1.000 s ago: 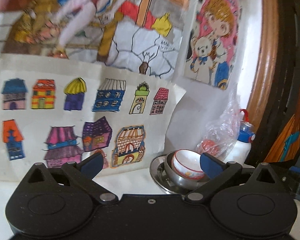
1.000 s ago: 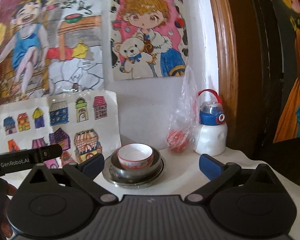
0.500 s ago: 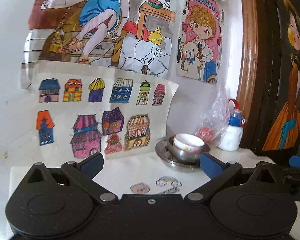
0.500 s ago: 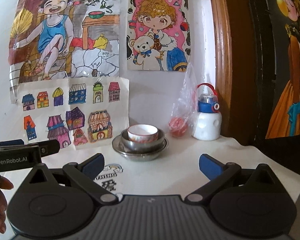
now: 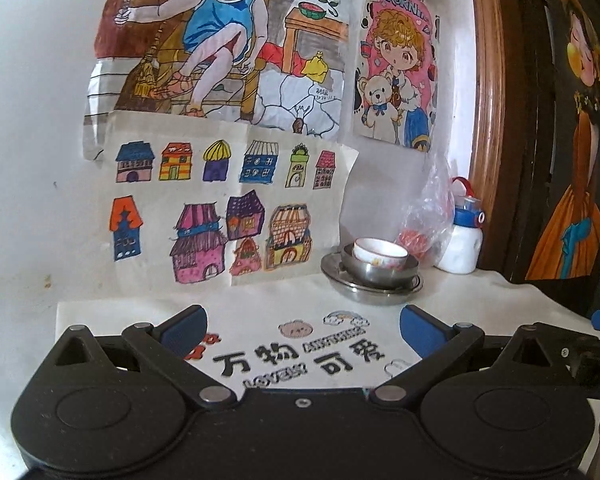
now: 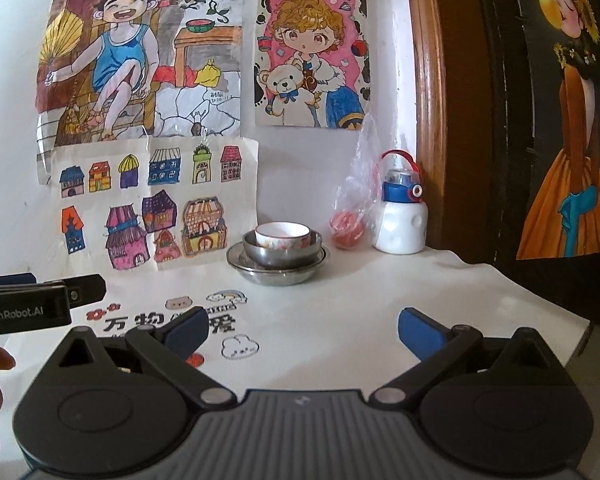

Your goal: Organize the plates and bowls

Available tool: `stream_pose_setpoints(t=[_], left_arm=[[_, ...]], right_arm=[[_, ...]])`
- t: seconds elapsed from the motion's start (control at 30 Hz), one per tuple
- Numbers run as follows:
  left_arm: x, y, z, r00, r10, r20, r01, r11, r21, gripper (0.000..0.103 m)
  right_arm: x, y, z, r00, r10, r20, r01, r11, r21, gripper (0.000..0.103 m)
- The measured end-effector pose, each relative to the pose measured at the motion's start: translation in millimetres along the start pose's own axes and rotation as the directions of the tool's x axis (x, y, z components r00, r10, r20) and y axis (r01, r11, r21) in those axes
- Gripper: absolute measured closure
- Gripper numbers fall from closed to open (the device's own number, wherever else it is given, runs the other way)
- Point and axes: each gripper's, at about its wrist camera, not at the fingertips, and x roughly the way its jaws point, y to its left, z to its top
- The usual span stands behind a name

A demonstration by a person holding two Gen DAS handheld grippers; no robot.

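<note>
Judging from how things sit, the stacking looks pretty much done: a white ceramic bowl [image 6: 282, 236] is nested in a steel bowl [image 6: 283, 254], which is set on a steel plate [image 6: 277, 272] at the back of the surface [image 6: 380, 300], near the wall. Nothing loose can be seen around it. Both the left hand-held gripper [image 5: 302, 326] and the right hand-held gripper [image 6: 302, 326] are held wide apart, empty, well short of the stack. Little seems left to tidy.
</note>
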Motion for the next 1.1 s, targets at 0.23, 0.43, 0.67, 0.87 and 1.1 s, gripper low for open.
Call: stream_pose_setpoints(t=[0.23,0.43,0.67,0.87,1.1], left_arm=[[-20.1,-3.0,-16.0,1.000,0.018,-0.004,-0.018,1.000,0.012,0.001],[-31.6,-6.1,-28.2,1.000,0.013,-0.020,-0.013,1.000,0.009,0.001],[-39.1,-6.0,-38.5,0.999,0.013,-0.033,-0.012,1.000,0.024,0.001],[-43.6,-5.2,-42.0,0.999,0.010,-0.034,-0.009,1.000,0.026,0.001],[-46.6,-5.9,-44.9,0.999,0.008,-0.037,-0.007,1.000,0.027,0.001]], right_arm=[[-16.2,-2.2,-15.6,1.000,-0.023,0.004,0.023,1.000,0.012,0.000],[-25.9,-4.4,-21.8,1.000,-0.030,0.007,0.029,0.999,0.024,0.000],[-34.6,-2.6,-32.9,0.999,-0.032,-0.015,0.032,0.999,0.038,0.000],[-38.4,-2.9,-36.7,0.999,-0.035,-0.023,0.036,0.998,0.045,0.000],[-40.2,-3.7,-38.6,0.999,-0.032,-0.030,0.034,0.998,0.050,0.000]])
